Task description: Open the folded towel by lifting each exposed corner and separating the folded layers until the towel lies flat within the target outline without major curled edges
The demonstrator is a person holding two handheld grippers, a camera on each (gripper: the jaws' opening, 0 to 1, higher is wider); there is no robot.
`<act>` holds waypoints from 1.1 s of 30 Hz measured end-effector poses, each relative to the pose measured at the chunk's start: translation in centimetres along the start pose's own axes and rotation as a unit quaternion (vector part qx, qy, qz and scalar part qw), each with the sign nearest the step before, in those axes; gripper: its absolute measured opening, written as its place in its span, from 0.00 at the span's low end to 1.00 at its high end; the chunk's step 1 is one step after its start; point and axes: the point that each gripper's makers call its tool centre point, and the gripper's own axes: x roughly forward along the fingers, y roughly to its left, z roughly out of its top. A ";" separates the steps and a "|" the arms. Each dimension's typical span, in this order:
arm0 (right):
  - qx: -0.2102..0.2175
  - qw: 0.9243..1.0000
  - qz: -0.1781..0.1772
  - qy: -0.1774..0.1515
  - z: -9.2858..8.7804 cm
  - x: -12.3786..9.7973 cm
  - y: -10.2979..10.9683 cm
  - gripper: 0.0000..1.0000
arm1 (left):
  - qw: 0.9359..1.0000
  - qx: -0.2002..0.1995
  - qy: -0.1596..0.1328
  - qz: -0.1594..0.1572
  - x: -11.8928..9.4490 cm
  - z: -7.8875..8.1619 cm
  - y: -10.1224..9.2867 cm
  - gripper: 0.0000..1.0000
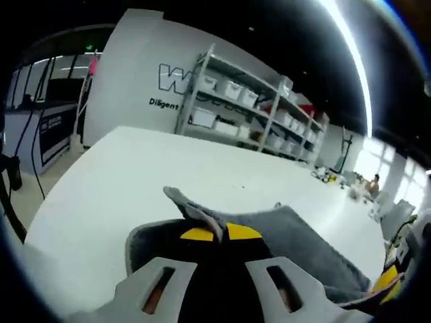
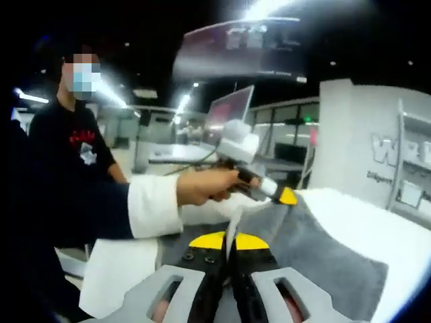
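While the grey towel (image 1: 296, 235) lies spread over the near part of the white table (image 1: 121, 195), one of its corners is drawn up into a narrow peak between the yellow-tipped jaws of the left gripper (image 1: 217, 233), which are closed together on the cloth. In the left gripper view the rest of the fabric runs away to the right along the table's near edge, with a curled hem showing at the left beside the jaws. Beyond the far edge of the table stand metal shelves (image 1: 249, 108) holding white bins, against a white wall with dark lettering. In the right gripper view the right gripper (image 2: 227, 243) also has its yellow-tipped jaws pressed together on a thin raised fold of the towel (image 2: 316, 249), which spreads grey to the right over the white table (image 2: 377, 229). Just above it, a person's hand (image 2: 205, 185) with a white cuff holds the left gripper (image 2: 279, 194), whose yellow tip meets the towel's lifted edge. A person in a dark shirt (image 2: 74, 151) stands at the left of that view.
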 end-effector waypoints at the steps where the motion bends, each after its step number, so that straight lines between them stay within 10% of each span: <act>1: 0.003 1.000 -0.001 -0.003 0.2 -0.1 -0.2 0.00 | 1.000 0.003 0.001 -0.001 0.0 0.2 -0.2 0.03; 9: 0.086 0.995 0.006 -0.041 1.9 -2.2 -1.4 0.00 | 0.999 0.043 0.030 -0.010 0.2 1.8 -2.0 0.03; 33: 0.100 0.986 -0.057 -0.124 6.6 -11.7 -5.6 0.00 | 0.989 0.110 0.050 -0.084 3.9 5.6 -13.1 0.03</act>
